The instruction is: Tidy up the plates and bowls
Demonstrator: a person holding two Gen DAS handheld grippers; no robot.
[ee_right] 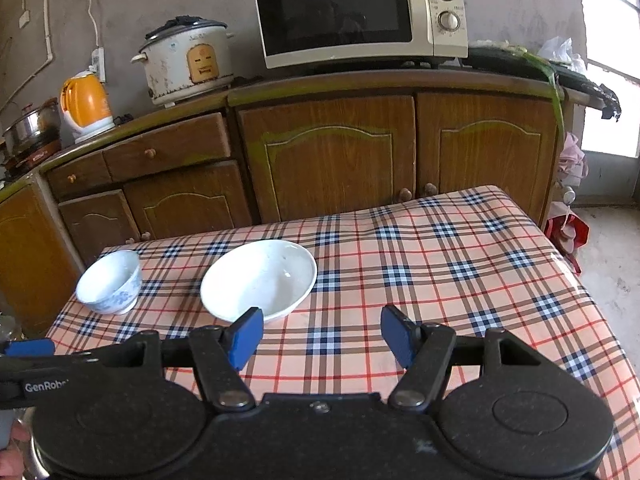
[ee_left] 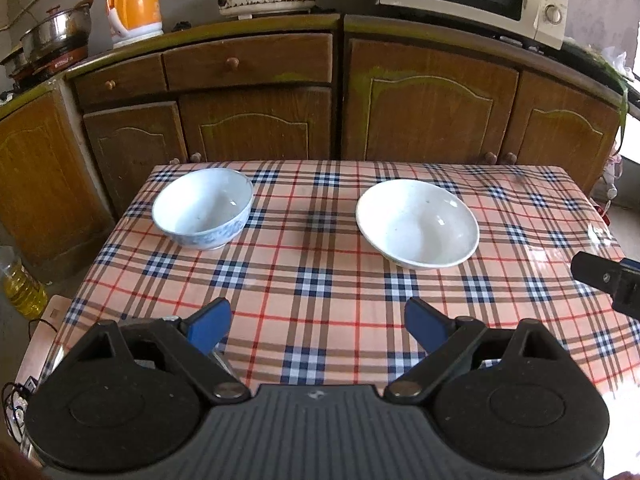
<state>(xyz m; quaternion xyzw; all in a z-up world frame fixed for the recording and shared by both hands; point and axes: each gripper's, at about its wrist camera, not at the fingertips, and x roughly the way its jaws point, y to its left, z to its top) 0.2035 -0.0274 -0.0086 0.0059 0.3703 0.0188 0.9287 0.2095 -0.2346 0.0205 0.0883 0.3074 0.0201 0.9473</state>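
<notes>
Both my hand-held grippers, left (ee_left: 318, 326) and right (ee_right: 322, 334), are released, nothing between the jaws, over the near half of the plaid-cloth table (ee_left: 320, 280). Bare cloth ahead and right of my right one. Small blue-patterned white bowl (ee_left: 203, 208) ahead-left, wide shallow white bowl (ee_left: 417, 224) ahead-right of my left one; both empty, well apart.

Left wrist view looks down along its fingers across the table (ee_left: 320, 280) toward the cabinets (ee_left: 256, 120), set near the front edge; right wrist view sits further right, angled leftward, sharing both bowls, small bowl (ee_left: 203, 208) and wide bowl (ee_right: 259, 278), and microwave (ee_right: 360, 12)
</notes>
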